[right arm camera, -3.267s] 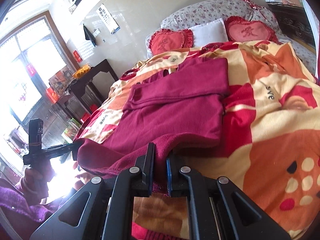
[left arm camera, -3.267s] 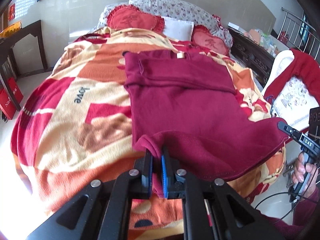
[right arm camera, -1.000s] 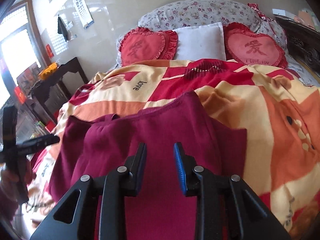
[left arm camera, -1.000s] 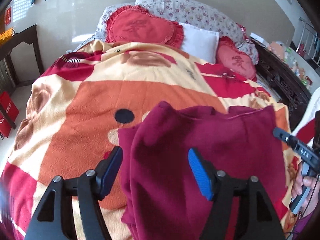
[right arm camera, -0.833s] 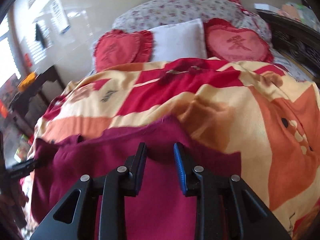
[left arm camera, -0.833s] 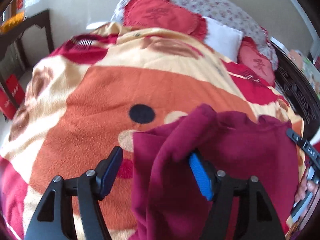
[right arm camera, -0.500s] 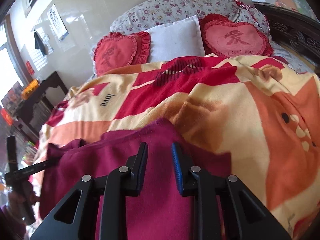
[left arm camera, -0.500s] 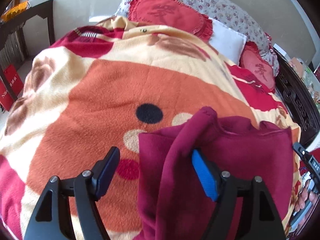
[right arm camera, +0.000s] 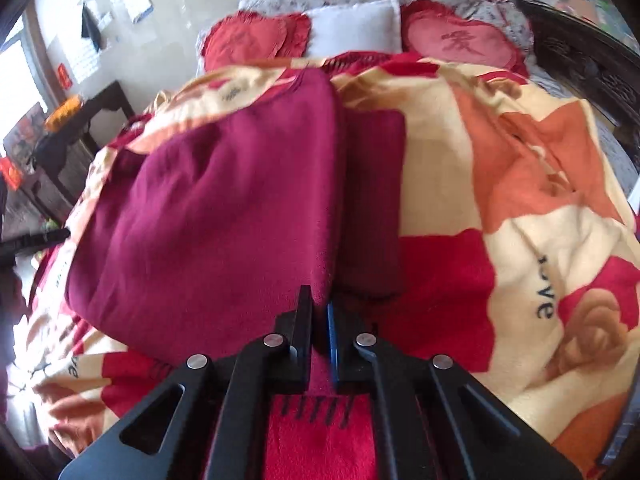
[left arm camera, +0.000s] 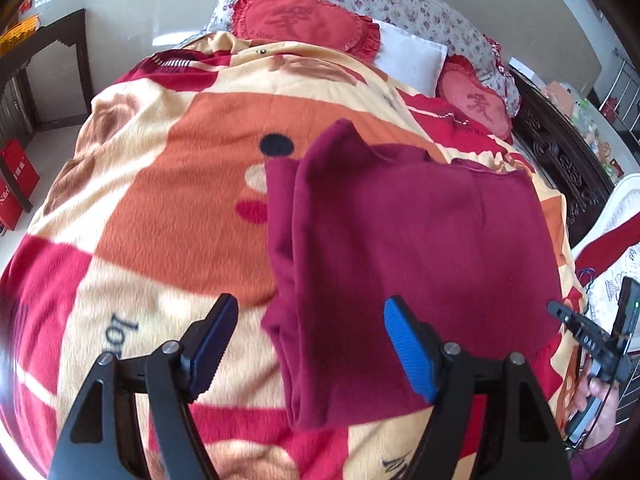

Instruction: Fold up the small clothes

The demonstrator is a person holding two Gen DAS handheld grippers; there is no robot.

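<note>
A maroon garment (left arm camera: 400,240) lies folded over on itself on the patterned blanket (left arm camera: 168,200). My left gripper (left arm camera: 308,344) is open and empty, its jaws spread wide just above the garment's near left corner. In the right wrist view the garment (right arm camera: 224,208) fills the middle, with a narrower folded layer beside it on the right. My right gripper (right arm camera: 319,312) is shut on the garment's near edge fold. The right gripper also shows at the far right of the left wrist view (left arm camera: 588,340).
Heart-shaped red cushions (left arm camera: 300,20) and a white pillow (left arm camera: 412,56) lie at the head of the bed. A dark carved bed frame (left arm camera: 560,152) runs along the right. A dark side table (right arm camera: 80,128) stands left of the bed.
Both grippers pulled back toward the near end of the bed after laying the garment's hem over its top. The left gripper stays open; the right gripper has shut on the near fold.
</note>
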